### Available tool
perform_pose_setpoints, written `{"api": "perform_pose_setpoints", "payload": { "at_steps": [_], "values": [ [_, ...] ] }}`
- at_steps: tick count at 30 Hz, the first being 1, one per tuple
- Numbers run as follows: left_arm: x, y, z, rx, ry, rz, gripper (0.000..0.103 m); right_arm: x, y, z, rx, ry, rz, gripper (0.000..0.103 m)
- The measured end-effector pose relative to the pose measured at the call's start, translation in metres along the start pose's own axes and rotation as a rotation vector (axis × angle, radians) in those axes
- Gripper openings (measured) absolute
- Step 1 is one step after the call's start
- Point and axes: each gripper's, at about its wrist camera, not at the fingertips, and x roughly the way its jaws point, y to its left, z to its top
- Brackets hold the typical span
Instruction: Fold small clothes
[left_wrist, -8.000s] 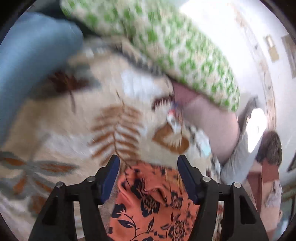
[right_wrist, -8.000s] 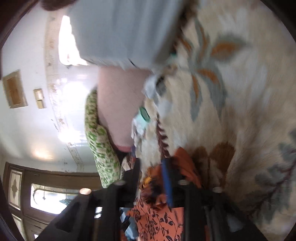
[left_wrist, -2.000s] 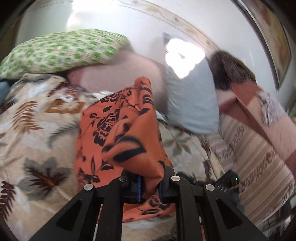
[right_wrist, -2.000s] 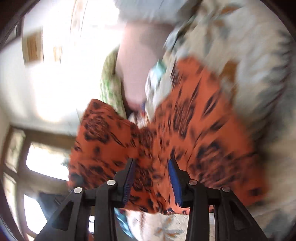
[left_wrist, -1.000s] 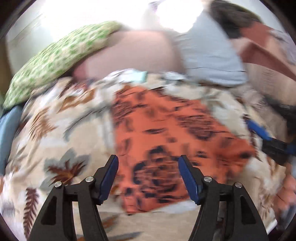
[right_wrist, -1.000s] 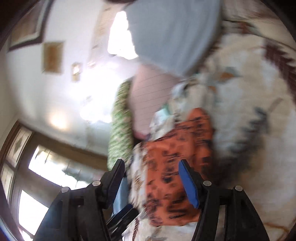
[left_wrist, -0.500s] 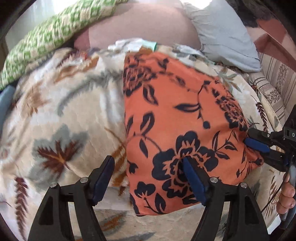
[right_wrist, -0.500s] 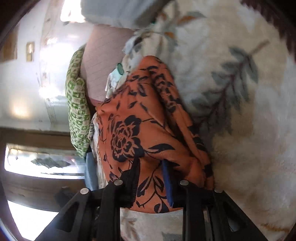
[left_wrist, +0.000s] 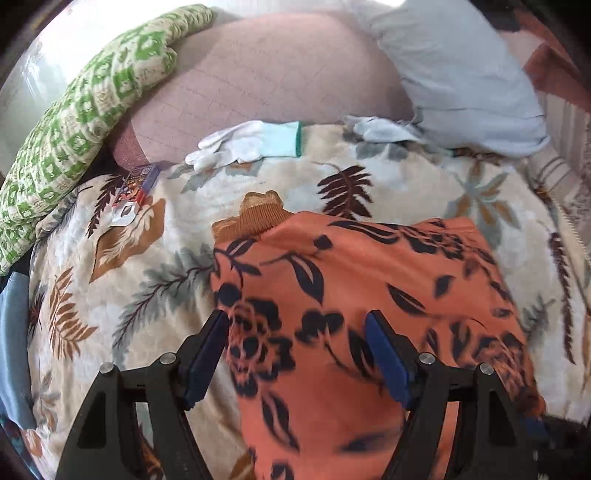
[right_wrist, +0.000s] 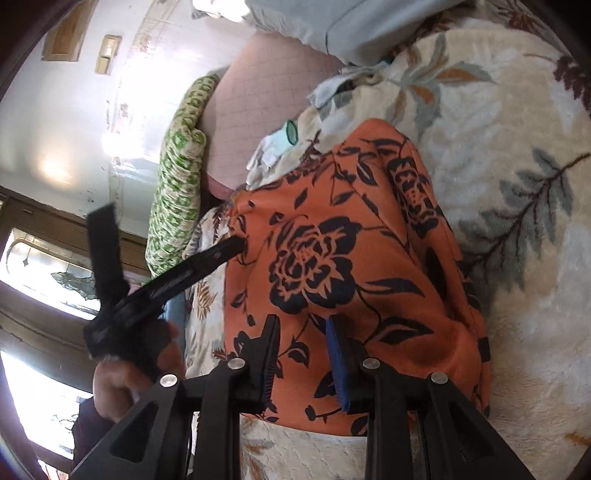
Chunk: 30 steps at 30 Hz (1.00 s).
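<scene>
Lying folded on the leaf-print blanket (left_wrist: 155, 266) is the orange floral garment (left_wrist: 343, 295), ribbed collar toward the pillows. Left gripper (left_wrist: 297, 352) hovers over its near left part, jaws wide apart after widening a little more, nothing pinched; the left finger sits at the garment's left edge, the right one over the cloth. Right gripper (right_wrist: 301, 356) is at the garment's near edge, its jaws just drawn in to a narrow gap with orange cloth between the pads; whether they actually clamp it, cannot tell. A hand (right_wrist: 122, 376) holds the left gripper's handle in the right wrist view. White glove (left_wrist: 243, 142) and a small printed packet (left_wrist: 135, 184) lie near the pink bolster (left_wrist: 266, 77); green patterned pillow (left_wrist: 77, 122) at left, grey pillow (left_wrist: 458, 74) at right.
</scene>
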Motion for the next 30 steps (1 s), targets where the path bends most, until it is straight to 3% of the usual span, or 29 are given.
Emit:
{"api": "perform_pose_setpoints", "payload": {
  "at_steps": [3,5,8,14,17,21,24,28,30],
  "values": [
    [0.036,0.001,0.014,-0.034,0.043,0.045,0.078,0.010,-0.011,-0.001,0.027,0.027,-0.031,0.028],
    [0.058,0.003,0.015,-0.079,0.099,0.031,0.083,0.014,-0.017,0.000,0.051,0.031,-0.014,0.028],
    [0.061,0.006,0.020,-0.102,0.097,0.024,0.088,0.016,-0.025,0.002,0.078,0.034,0.006,0.028],
    [0.015,0.033,-0.001,-0.191,-0.015,-0.174,0.086,0.007,-0.027,0.005,0.090,-0.011,0.056,0.028],
    [-0.015,0.031,-0.032,-0.145,-0.058,-0.216,0.086,-0.006,-0.020,0.007,0.059,-0.079,0.094,0.029],
    [-0.031,0.018,-0.069,-0.048,-0.067,-0.205,0.086,-0.012,-0.005,0.017,-0.012,-0.153,0.094,0.029],
    [-0.030,0.010,-0.092,0.011,-0.048,-0.176,0.087,0.005,0.001,0.037,-0.019,-0.152,0.119,0.029],
    [-0.009,0.006,-0.101,0.020,-0.018,-0.155,0.091,0.060,-0.002,0.060,0.007,-0.017,-0.044,0.031],
    [-0.003,0.009,-0.099,0.014,-0.002,-0.163,0.096,0.081,-0.007,0.066,-0.003,-0.008,-0.088,0.031]
  ]
}}
